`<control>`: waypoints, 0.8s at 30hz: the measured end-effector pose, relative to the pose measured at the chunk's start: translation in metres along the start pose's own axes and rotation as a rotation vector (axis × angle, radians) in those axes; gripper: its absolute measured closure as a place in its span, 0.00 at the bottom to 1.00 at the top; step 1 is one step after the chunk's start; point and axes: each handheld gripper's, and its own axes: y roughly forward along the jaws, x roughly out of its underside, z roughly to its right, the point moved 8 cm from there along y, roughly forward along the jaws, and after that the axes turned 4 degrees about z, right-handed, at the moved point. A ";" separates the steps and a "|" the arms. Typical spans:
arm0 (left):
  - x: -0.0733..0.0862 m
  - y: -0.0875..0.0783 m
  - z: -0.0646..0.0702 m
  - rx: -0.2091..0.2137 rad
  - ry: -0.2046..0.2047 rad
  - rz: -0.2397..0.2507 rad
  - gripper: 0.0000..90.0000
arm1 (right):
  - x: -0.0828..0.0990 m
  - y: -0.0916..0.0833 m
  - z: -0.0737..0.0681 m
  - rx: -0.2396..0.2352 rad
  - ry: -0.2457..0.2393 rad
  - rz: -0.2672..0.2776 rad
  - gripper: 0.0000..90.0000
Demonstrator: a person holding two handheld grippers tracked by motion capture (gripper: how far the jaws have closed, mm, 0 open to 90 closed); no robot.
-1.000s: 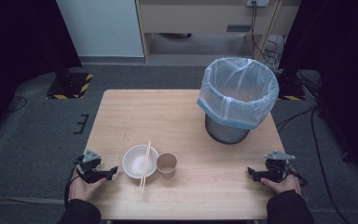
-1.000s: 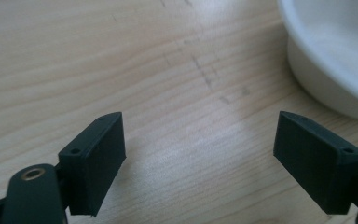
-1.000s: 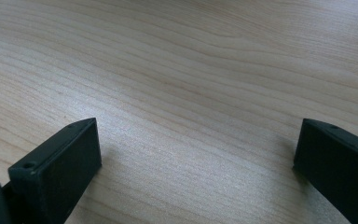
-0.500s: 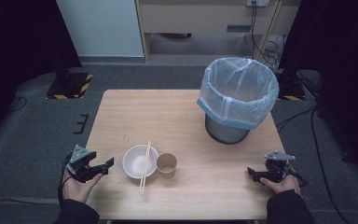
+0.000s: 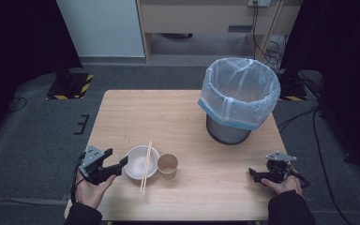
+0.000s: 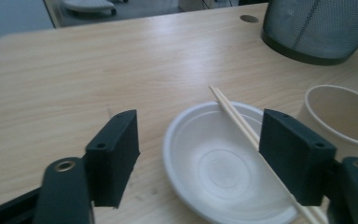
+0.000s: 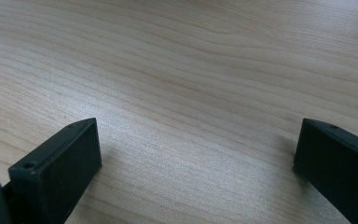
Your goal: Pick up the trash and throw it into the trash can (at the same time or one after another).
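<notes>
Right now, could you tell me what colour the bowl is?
The bowl is plain white, clearest in the left gripper view.

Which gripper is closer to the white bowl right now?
Left. The left gripper sits open just left of the white bowl, its fingers framing it. The right gripper rests open near the table's far right edge.

bin blocks far right, bare table left

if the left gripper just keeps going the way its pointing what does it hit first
Most likely the white bowl, which sits straight ahead between the open jaws of the left gripper, with the chopsticks lying across its rim. Depth is hard to judge.
</notes>
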 end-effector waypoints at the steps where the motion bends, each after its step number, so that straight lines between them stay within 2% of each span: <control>1: 0.001 0.003 0.003 0.002 0.006 -0.010 0.36 | 0.000 0.000 0.000 0.000 0.001 0.000 0.01; 3: 0.004 0.008 0.009 -0.006 0.022 -0.033 0.37 | 0.000 0.000 0.000 0.001 -0.005 0.002 0.01; 9: 0.013 0.032 0.029 0.014 0.048 -0.095 0.42 | 0.000 0.000 0.000 0.004 0.001 0.006 0.01; 13: 0.016 0.042 0.038 0.013 0.067 -0.129 0.43 | 0.000 0.000 0.000 0.004 0.000 0.004 0.01; 16: 0.020 0.048 0.044 0.027 0.065 -0.150 0.45 | 0.000 0.000 0.000 0.003 0.000 0.004 0.01; 20: 0.028 0.053 0.048 0.028 0.079 -0.190 0.49 | 0.000 0.000 0.000 0.002 -0.001 0.004 0.01; 24: 0.030 0.055 0.046 0.023 0.078 -0.206 0.53 | 0.000 0.000 0.000 0.002 -0.001 0.004 0.01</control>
